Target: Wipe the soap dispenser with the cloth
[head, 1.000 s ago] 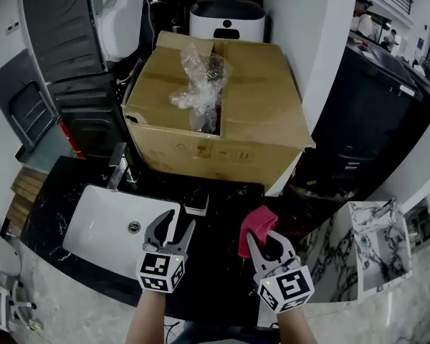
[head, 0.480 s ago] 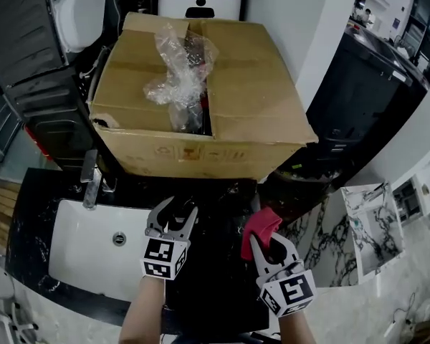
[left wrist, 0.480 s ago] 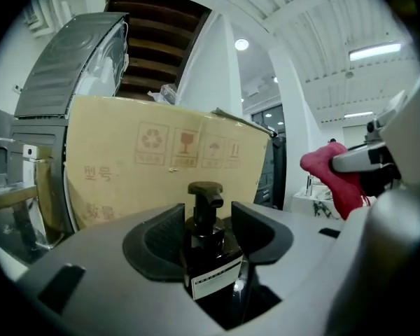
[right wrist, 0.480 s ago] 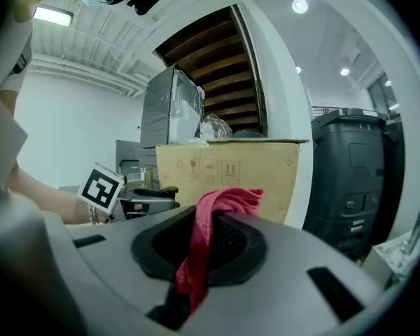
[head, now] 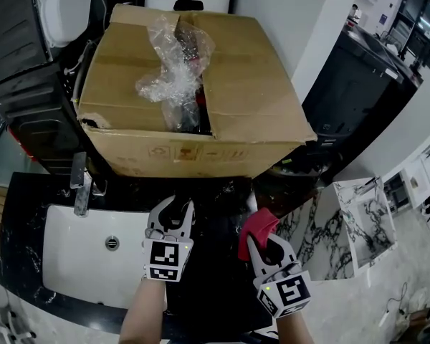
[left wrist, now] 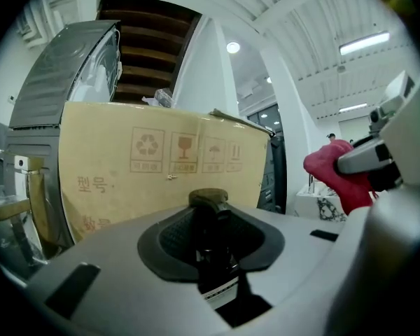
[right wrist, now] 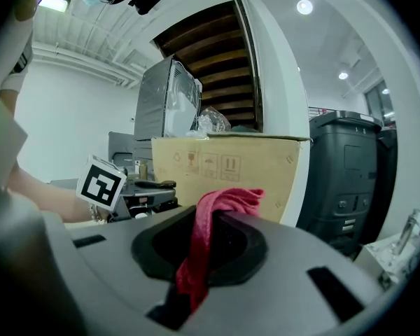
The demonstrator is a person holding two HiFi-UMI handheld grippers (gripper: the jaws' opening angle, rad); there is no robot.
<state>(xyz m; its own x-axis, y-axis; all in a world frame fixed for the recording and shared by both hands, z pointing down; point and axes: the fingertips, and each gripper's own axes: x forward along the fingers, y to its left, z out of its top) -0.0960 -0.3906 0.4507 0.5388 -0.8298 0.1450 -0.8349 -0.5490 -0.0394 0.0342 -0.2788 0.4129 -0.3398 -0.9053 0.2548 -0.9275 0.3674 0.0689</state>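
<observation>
Left claw (head: 171, 217): jaws have just been closing and now clamp the dark soap dispenser (left wrist: 208, 219). It stands upright, pump head rising between the pads. Right claw (head: 264, 246) sits at 3 o'clock of the left, pinched tight on the red cloth (head: 256, 226), which bunches out past the jaw tips. Cloth and dispenser are apart. Both claws are over the black counter (head: 215, 292). White sink (head: 72, 264) at 9 o'clock of the left claw, faucet (head: 79, 185) at 10. Cardboard box (head: 229, 99) at 12, near behind the dispenser.
</observation>
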